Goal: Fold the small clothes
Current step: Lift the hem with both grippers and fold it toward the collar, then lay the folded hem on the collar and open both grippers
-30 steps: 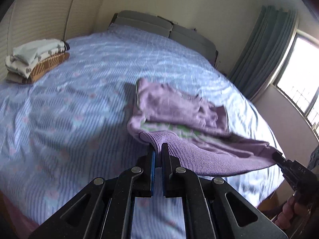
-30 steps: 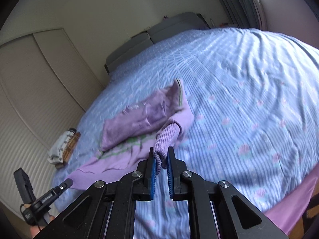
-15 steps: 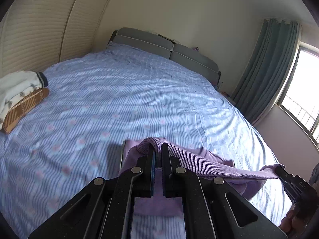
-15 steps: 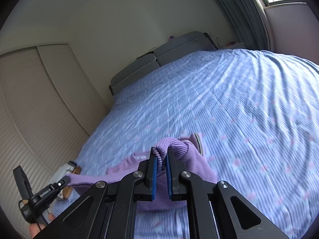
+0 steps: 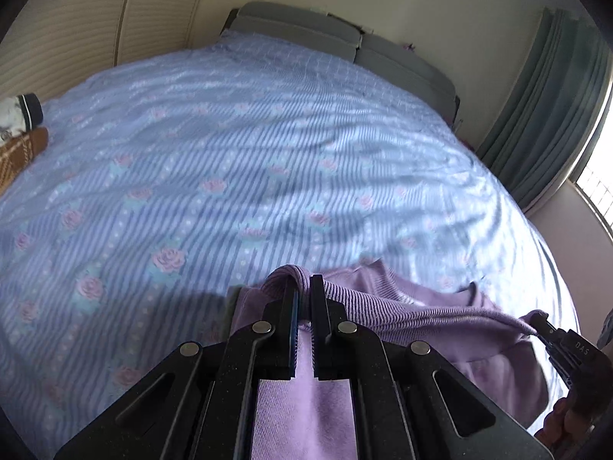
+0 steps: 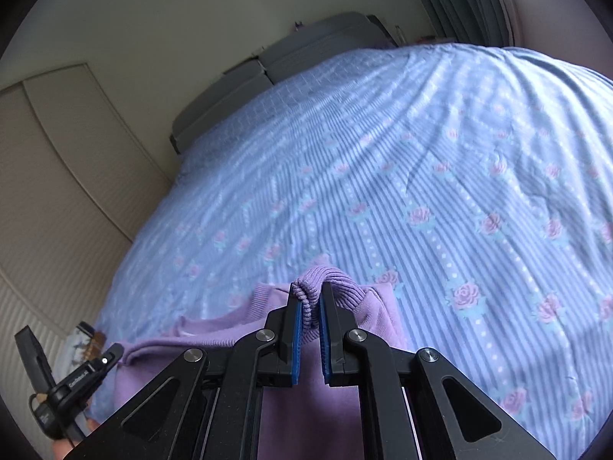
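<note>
Left wrist view: at the far left edge we see a small stack of folded clothes [image 5: 21,130] lying on the blue rose-print bedspread [image 5: 230,176]. Moving right, our left gripper [image 5: 304,295] is clamped narrow on a bunched fold of the ribbed hem of the purple sweater [image 5: 440,318]. The hem runs taut across to the right, where our right gripper [image 5: 536,320] pinches its other end. The rest of the sweater lies on the near part of the bed beneath both tools. Right wrist view: at the left we see the left gripper [image 6: 115,352] holding the hem, and in the centre the right gripper [image 6: 308,306] is closed tight on a gathered ribbed fold of the sweater [image 6: 214,329].
</note>
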Action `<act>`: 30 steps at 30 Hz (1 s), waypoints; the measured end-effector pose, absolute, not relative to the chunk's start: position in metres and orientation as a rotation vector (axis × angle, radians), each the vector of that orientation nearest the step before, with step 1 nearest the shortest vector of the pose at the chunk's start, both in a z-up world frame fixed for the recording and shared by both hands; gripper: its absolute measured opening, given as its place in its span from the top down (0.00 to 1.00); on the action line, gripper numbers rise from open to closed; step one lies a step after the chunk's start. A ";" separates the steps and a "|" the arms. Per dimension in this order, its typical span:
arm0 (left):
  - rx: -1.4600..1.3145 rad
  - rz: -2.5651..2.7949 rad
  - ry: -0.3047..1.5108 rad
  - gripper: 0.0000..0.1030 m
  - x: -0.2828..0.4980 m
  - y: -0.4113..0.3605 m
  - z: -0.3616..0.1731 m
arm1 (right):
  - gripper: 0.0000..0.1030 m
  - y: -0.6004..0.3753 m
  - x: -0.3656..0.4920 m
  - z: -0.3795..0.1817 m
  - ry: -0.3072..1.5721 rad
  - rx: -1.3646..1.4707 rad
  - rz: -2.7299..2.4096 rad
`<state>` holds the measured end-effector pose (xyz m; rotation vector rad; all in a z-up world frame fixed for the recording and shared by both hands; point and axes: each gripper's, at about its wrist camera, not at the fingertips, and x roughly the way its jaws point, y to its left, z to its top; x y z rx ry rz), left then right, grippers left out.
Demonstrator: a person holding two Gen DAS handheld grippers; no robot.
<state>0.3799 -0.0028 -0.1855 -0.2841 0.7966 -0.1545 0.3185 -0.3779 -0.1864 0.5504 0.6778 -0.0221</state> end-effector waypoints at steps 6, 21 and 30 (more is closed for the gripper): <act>-0.240 -0.160 0.774 0.80 0.375 -0.008 -0.185 | 0.84 -0.375 0.324 -0.194 0.706 0.532 -0.015; -0.126 -0.194 0.866 0.44 0.381 -0.001 -0.184 | 0.44 -0.356 0.309 -0.161 0.701 0.234 -0.132; -0.108 -0.120 0.887 0.40 0.389 0.004 -0.216 | 0.44 -0.363 0.329 -0.209 0.861 0.189 -0.196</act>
